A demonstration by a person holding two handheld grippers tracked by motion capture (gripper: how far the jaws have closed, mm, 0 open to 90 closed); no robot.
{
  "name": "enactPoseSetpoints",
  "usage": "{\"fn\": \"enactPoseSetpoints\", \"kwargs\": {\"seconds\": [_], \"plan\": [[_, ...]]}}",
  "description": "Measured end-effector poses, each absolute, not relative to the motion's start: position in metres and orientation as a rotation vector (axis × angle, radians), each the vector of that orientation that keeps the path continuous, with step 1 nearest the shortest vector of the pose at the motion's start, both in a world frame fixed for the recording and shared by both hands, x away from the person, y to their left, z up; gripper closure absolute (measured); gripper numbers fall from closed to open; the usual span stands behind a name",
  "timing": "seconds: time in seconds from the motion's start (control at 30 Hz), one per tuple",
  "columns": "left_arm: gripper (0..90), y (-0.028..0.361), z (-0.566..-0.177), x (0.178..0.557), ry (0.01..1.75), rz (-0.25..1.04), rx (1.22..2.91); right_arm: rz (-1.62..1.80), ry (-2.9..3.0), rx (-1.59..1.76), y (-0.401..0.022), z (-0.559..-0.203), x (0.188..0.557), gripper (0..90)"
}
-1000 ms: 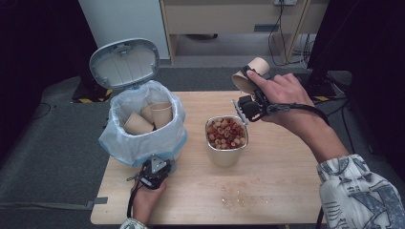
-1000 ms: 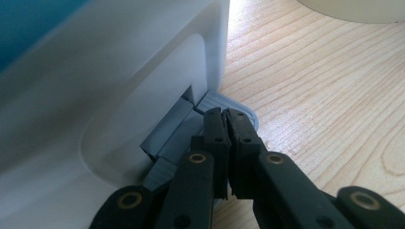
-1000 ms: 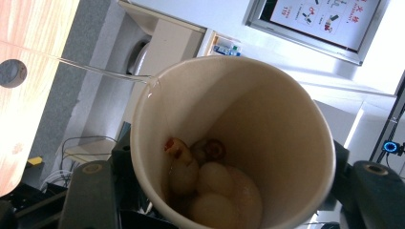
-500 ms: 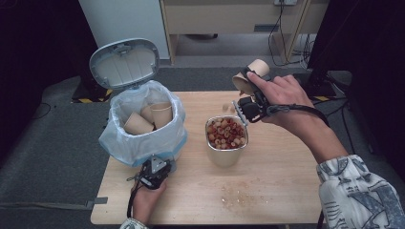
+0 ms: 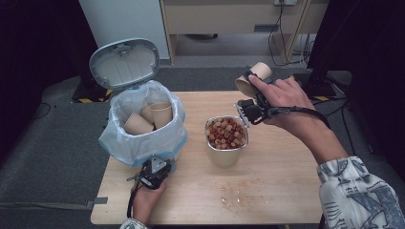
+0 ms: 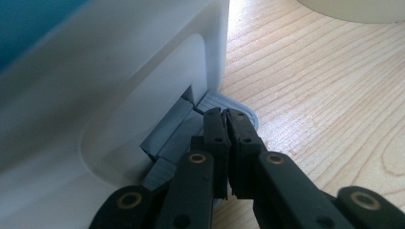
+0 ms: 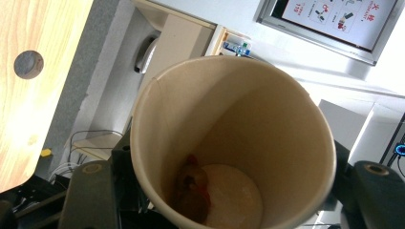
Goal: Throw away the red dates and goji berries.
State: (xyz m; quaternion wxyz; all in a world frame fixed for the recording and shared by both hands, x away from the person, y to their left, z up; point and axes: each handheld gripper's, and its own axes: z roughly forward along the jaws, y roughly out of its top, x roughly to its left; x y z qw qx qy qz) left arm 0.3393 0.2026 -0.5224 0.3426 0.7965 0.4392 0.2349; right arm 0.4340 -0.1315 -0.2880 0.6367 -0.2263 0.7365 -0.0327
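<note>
My right gripper [image 5: 248, 88] is shut on a brown paper cup [image 5: 261, 70], held tilted in the air just behind a metal container [image 5: 227, 156] full of red and beige snack pieces [image 5: 224, 133]. In the right gripper view the cup [image 7: 248, 124] sits between the jaws with a small dark-red remnant [image 7: 191, 191] at its bottom. My left gripper [image 5: 154, 172] is shut, with its tips [image 6: 224, 119] resting on the grey foot pedal [image 6: 231, 104] of the white bin [image 6: 119, 71]. The bin's lid [image 5: 124, 62] stands open.
The bin [image 5: 143, 143] is lined with a pale blue bag and has two paper cups [image 5: 143, 125] inside. Crumbs [image 5: 234, 191] lie on the wooden table [image 5: 286, 181] in front of the container. A cabinet and cables stand behind the table.
The right hand has shifted the cup slightly. The left gripper has stayed on the pedal.
</note>
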Motion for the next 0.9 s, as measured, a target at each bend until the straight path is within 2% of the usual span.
{"fn": "enactPoseSetpoints", "kwargs": {"seconds": [0.9], "plan": [[86.5, 0.2025, -0.5224, 0.3393, 1.142, 0.611, 2.071, -0.007, 1.716, -0.446, -0.1368, -0.2853, 0.4342, 33.5]]}}
